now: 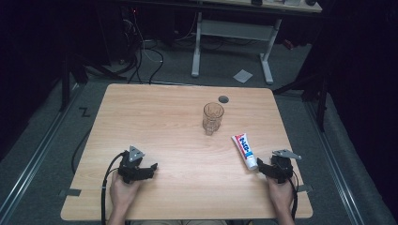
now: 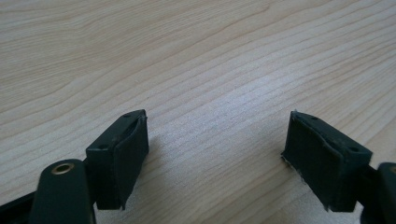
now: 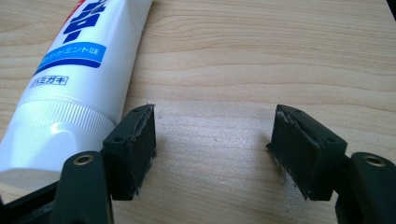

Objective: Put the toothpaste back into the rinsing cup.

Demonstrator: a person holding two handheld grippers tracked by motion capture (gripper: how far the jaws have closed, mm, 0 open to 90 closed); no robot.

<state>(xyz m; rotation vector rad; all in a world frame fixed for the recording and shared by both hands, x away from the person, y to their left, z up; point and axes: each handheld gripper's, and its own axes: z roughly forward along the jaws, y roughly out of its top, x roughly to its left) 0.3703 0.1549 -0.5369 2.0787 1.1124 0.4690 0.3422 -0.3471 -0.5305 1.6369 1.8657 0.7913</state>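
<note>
- High view: camera fixed above the near edge of the table [image 1: 159, 117], facing forward and down; the whole top is seen from afar, with floor beyond.
- Left gripper view: camera low and close over the table [image 2: 196, 60], looking along its own jaws at bare wood.
- Right gripper view: equally close to the table; the toothpaste tube [image 3: 70, 79] lies left of its jaws.
- Shared: the tube [image 1: 244, 150] and the tabletop.

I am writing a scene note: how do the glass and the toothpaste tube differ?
The glass stands upright near the table's middle; the toothpaste tube lies flat beside the right gripper. The glass is clear and patterned; the tube is white with blue and red print. Both rest on the wooden table, untouched.
</note>
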